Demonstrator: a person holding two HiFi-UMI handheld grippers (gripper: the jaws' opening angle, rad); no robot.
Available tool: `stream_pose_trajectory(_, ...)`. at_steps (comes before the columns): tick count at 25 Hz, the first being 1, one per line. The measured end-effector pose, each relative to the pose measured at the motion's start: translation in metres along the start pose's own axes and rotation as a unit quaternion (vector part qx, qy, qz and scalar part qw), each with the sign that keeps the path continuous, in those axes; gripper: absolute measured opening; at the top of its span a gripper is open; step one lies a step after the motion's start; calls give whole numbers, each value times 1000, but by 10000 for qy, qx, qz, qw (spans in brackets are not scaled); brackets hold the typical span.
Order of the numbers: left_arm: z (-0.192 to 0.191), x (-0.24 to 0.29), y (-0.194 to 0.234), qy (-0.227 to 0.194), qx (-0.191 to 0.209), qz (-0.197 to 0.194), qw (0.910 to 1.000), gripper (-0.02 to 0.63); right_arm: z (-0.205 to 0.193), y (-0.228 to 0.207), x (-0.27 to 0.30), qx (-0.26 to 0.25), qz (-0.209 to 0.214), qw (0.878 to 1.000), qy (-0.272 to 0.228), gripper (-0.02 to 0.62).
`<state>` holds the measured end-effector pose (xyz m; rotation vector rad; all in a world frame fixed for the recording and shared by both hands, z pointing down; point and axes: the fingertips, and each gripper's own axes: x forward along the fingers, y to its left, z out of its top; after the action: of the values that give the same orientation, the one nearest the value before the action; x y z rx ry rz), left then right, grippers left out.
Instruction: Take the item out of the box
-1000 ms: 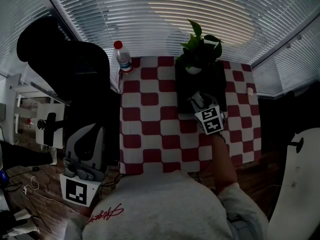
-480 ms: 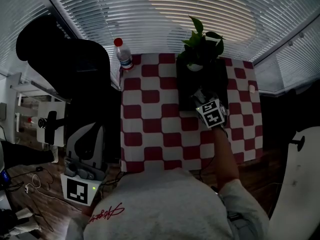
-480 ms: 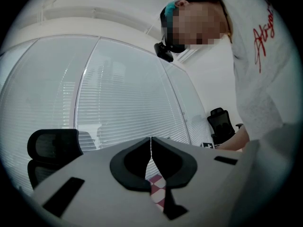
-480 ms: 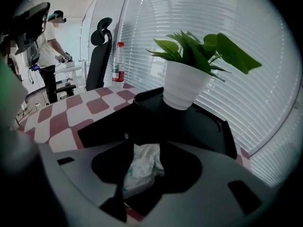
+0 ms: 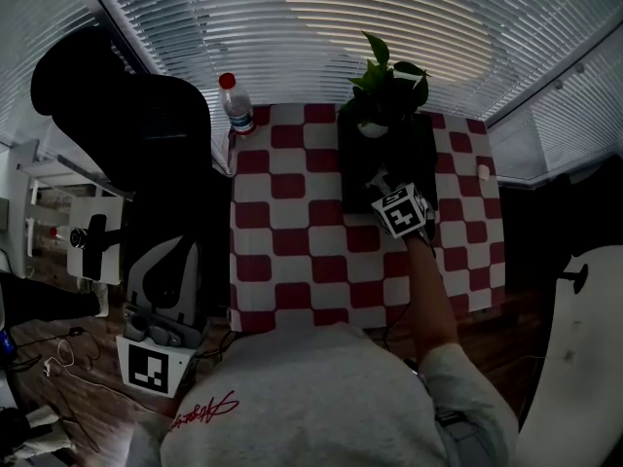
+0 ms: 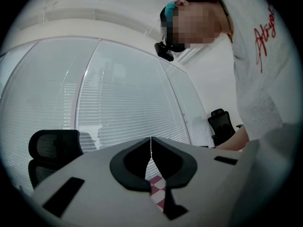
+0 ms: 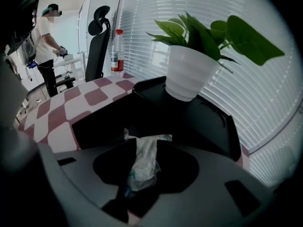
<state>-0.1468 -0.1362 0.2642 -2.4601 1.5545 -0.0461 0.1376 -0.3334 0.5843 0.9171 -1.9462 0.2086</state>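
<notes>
A black box (image 5: 348, 168) stands at the far side of the red-and-white checked table (image 5: 292, 246), with a potted plant (image 5: 387, 76) at its far end. My right gripper (image 5: 381, 183) reaches into the box from the near side. In the right gripper view a crumpled white packet (image 7: 144, 160) lies pinched between the closing jaws of the right gripper (image 7: 147, 145), above the dark inside of the box (image 7: 208, 122). My left gripper (image 5: 165, 266) hangs low off the table's left, beside the chair. The left gripper (image 6: 150, 148) is shut, its tips touching with nothing between them.
A plastic bottle (image 5: 237, 108) with a red cap stands at the table's far left corner. A black office chair (image 5: 127, 129) is left of the table. Window blinds run behind. A small white thing (image 5: 484, 172) lies near the right edge. Another person (image 7: 47, 34) stands far off.
My right gripper has moved a little farther forward over the box. The left gripper has stayed low at the left.
</notes>
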Motion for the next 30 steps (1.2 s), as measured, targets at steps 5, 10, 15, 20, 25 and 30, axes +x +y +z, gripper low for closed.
stream_pose_trajectory(5,5,-6,2,-61,37,93,9999,18,-2,1,2,6,43,9999,123,143)
stream_pose_trajectory(10,6,-11,0,-89,16,129,9999,18,-2,0,5,-77,62,9998,184,138)
stream_pose_trajectory(15,8,-16,-5,-126,-41,156,9998,17,-3,0,5,-45,42,9997,220,129)
stream_pose_trajectory(20,9,-18,-6,-196,-101,188,9996,18,-4,-2,6,-127,-4,9996,241,121)
stream_pose_trajectory(25,11,-21,-6,-219,-108,202,9995,17,-5,-2,5,-142,-24,9995,267,117)
stream_pose_trajectory(30,12,-25,-7,-241,-92,236,9994,18,-4,-2,5,-183,-83,9996,222,109)
